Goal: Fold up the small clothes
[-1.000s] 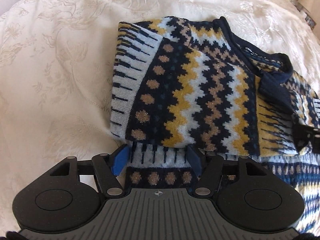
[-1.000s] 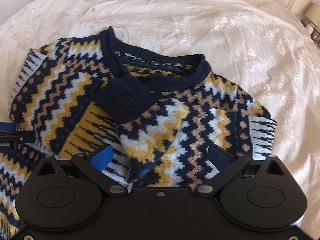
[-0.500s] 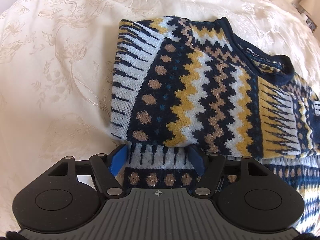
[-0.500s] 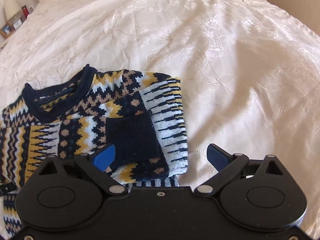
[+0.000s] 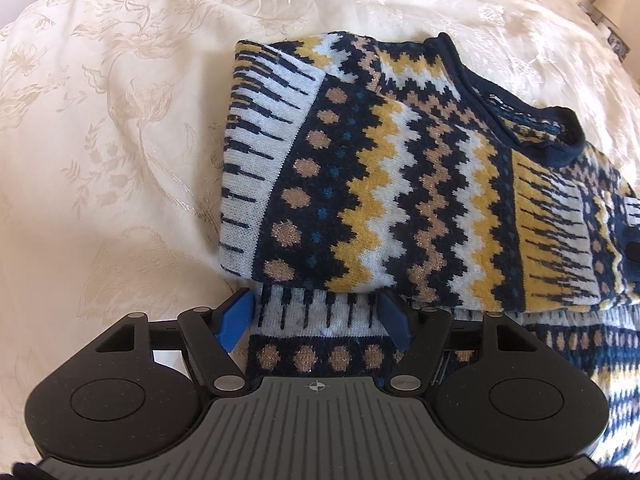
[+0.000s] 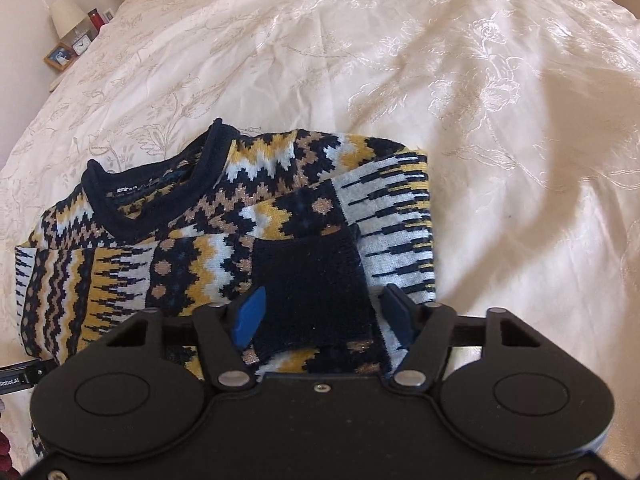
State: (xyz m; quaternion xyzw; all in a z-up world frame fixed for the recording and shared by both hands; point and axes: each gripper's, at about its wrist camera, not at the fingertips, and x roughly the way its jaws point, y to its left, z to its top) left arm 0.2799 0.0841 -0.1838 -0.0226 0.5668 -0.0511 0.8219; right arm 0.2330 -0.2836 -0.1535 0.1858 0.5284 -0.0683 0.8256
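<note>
A small knitted sweater [image 5: 400,184] with navy, yellow and white zigzags lies on the bed, both sleeves folded in over the body. Its navy neckline [image 6: 160,204] points away from me. My left gripper [image 5: 316,316] is open at the sweater's near left edge, and a white-and-navy striped band of knit lies between its blue fingers [image 5: 236,316]. My right gripper [image 6: 323,316] is open over the sweater's [image 6: 224,256] right side. Its fingers stand on either side of the navy cuff [image 6: 312,288] of the folded sleeve, close to it.
A cream embroidered bedspread [image 5: 112,152] covers the bed [image 6: 480,100] all round the sweater. A bedside table with a lamp, a clock and a framed picture [image 6: 66,50] stands beyond the far left corner. Part of the left gripper's body [image 6: 16,376] shows at the left edge.
The right gripper swung from the sweater's middle to its right side, and the navy-cuffed sleeve now lies flat across the body. Its fingers have drawn closer together around the cuff. The left gripper barely moved.
</note>
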